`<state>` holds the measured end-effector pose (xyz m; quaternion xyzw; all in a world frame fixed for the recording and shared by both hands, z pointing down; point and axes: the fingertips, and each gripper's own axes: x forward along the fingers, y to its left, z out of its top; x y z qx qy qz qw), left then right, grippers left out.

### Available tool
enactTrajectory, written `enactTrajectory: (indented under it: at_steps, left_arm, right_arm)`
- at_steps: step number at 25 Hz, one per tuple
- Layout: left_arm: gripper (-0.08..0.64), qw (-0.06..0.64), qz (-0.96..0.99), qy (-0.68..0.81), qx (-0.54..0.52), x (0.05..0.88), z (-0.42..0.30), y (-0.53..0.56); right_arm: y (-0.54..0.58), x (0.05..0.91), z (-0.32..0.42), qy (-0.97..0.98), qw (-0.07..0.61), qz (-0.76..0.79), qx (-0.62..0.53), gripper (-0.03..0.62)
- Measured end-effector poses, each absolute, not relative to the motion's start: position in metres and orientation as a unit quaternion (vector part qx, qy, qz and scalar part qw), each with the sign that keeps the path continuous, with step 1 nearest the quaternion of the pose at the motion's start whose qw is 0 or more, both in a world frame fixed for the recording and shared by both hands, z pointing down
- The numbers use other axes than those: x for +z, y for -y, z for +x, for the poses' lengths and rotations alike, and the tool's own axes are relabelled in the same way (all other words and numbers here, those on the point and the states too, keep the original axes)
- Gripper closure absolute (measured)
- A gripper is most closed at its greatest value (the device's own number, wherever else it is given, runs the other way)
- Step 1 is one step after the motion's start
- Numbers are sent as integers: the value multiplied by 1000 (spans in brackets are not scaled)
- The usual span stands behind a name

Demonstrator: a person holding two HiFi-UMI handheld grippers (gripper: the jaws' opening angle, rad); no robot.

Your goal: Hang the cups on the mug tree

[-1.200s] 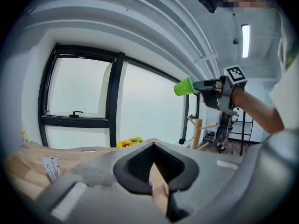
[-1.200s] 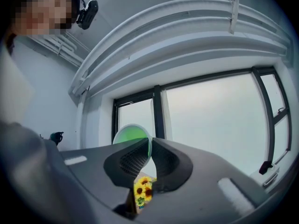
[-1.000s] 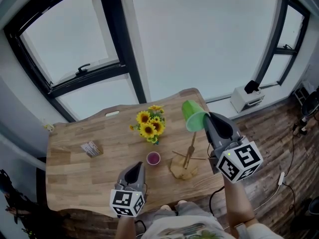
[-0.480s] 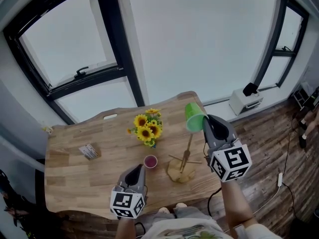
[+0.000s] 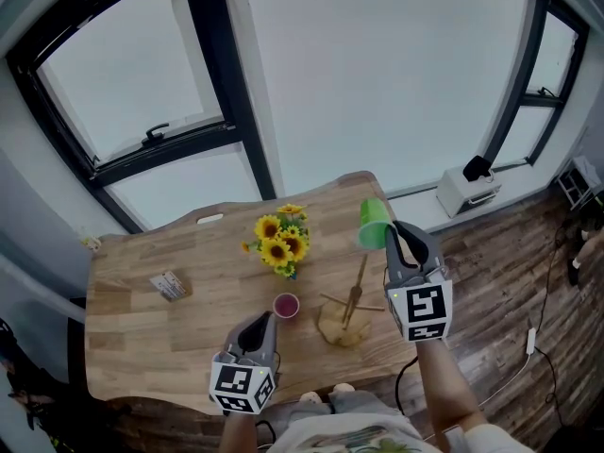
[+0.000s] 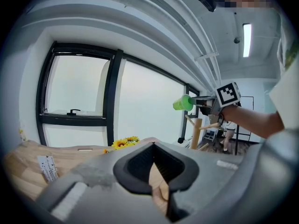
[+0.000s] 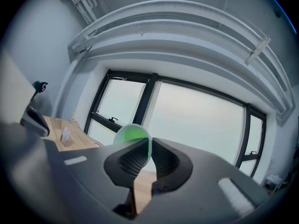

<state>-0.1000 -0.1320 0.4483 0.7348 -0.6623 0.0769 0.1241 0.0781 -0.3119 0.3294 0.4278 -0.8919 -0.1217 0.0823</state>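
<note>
My right gripper (image 5: 394, 243) is shut on the rim of a green cup (image 5: 374, 223), held on its side in the air just above and right of the top of the wooden mug tree (image 5: 356, 289). The right gripper view shows the cup's rim (image 7: 132, 135) pinched between the jaws of that gripper (image 7: 149, 146). A small pink cup (image 5: 286, 305) stands on the table left of the tree's base. My left gripper (image 5: 256, 325) hovers near the table's front edge, shut and holding nothing. From the left gripper view, the green cup (image 6: 183, 103) hangs over the tree (image 6: 196, 132).
A bunch of sunflowers (image 5: 278, 239) stands mid-table behind the pink cup. A small card holder (image 5: 170, 286) sits at the left on the wooden table (image 5: 132, 338). Large windows lie behind, and a white device (image 5: 467, 185) sits on the floor to the right.
My right gripper has sunk toward the mug tree with the green cup and rolled, so its marker cube now faces up. The left gripper has stayed put.
</note>
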Motion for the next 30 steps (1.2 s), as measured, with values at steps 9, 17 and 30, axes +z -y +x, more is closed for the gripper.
enactTrajectory:
  at_steps: [9, 17, 30]
  left_arm:
    - [557, 128, 734, 663, 78, 451, -102, 132]
    - [557, 129, 735, 661, 79, 454, -103, 131]
    - [557, 127, 738, 658, 78, 453, -101, 131]
  right_arm:
    - [314, 352, 76, 873, 128, 436, -176, 568]
    - [302, 369, 75, 862, 157, 432, -212, 568]
    - [280, 381, 71, 849, 182, 422, -262, 568]
